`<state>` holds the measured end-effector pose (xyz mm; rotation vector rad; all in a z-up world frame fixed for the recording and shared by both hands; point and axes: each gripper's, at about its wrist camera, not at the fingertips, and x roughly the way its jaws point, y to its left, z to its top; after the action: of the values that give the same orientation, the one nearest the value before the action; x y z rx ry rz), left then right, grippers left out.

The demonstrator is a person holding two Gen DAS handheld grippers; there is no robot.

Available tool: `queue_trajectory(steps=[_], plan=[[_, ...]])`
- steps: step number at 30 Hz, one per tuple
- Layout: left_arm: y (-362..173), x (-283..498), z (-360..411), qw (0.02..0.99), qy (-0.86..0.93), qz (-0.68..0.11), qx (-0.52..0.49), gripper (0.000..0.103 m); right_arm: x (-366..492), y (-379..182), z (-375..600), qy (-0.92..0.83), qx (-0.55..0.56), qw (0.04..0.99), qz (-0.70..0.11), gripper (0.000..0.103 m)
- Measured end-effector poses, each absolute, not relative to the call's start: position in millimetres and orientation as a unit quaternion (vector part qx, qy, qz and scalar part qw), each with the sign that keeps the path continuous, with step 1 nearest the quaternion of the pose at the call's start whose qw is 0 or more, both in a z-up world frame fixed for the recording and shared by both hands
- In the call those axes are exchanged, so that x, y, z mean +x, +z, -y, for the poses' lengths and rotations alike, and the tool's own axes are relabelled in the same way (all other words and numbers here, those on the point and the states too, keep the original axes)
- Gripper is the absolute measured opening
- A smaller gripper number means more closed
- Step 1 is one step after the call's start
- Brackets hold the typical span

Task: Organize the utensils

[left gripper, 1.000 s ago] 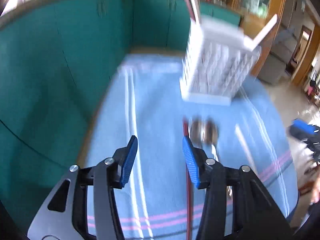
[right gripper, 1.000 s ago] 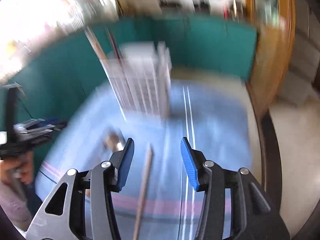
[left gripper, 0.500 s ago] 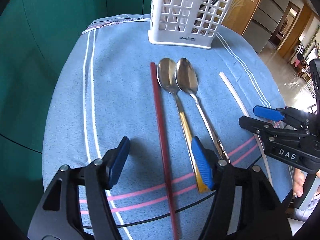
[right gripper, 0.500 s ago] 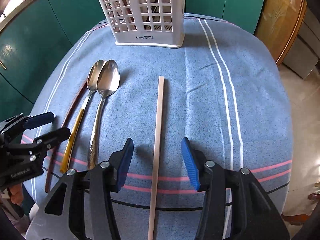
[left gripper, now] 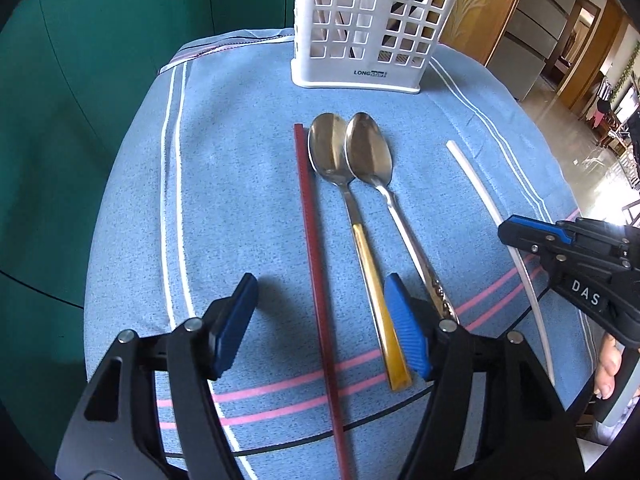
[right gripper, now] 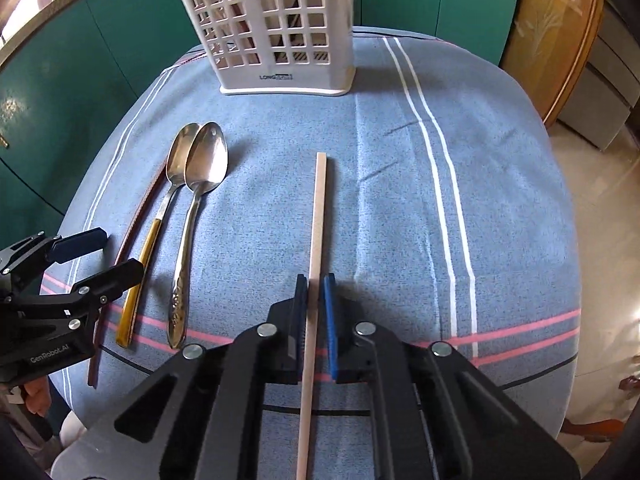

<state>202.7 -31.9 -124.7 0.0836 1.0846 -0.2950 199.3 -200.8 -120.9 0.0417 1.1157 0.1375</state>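
A white lattice utensil holder (left gripper: pixel 372 28) (right gripper: pixel 276 28) stands upright at the far side of the blue cloth. A dark red chopstick (left gripper: pixel 316 264) (right gripper: pixel 132 232), a yellow-handled spoon (left gripper: pixel 352 216) (right gripper: pixel 160 216) and a silver spoon (left gripper: pixel 384 188) (right gripper: pixel 192 216) lie side by side. My left gripper (left gripper: pixel 324 320) (right gripper: pixel 96 254) is open, low, straddling the red chopstick. My right gripper (right gripper: pixel 316 296) (left gripper: pixel 520 232) is shut on the pale chopstick (right gripper: pixel 316 248) (left gripper: pixel 492 216), which lies on the cloth.
The table under a blue striped cloth (right gripper: pixel 460 200) has rounded edges, with green cabinets (left gripper: pixel 80 80) behind and left. A wooden cabinet (right gripper: pixel 560 40) and tiled floor lie to the right.
My right gripper has closed on the pale chopstick; half a second ago it was open around it. Both grippers dropped toward the table over the last second. My left gripper stays open.
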Motion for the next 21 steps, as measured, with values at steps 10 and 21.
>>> queue_trajectory(steps=[10,21], plan=[[-124.0,200.9,35.0,0.848,-0.127,-0.512,0.056,0.018,197.2,-120.7,204.4,0.069,0.026,0.847,-0.527,0.009],[-122.1,180.3,12.1,0.839,-0.121,-0.53,0.032,0.009,187.7,-119.5,208.0,0.076,0.032,0.841,-0.535,0.009]])
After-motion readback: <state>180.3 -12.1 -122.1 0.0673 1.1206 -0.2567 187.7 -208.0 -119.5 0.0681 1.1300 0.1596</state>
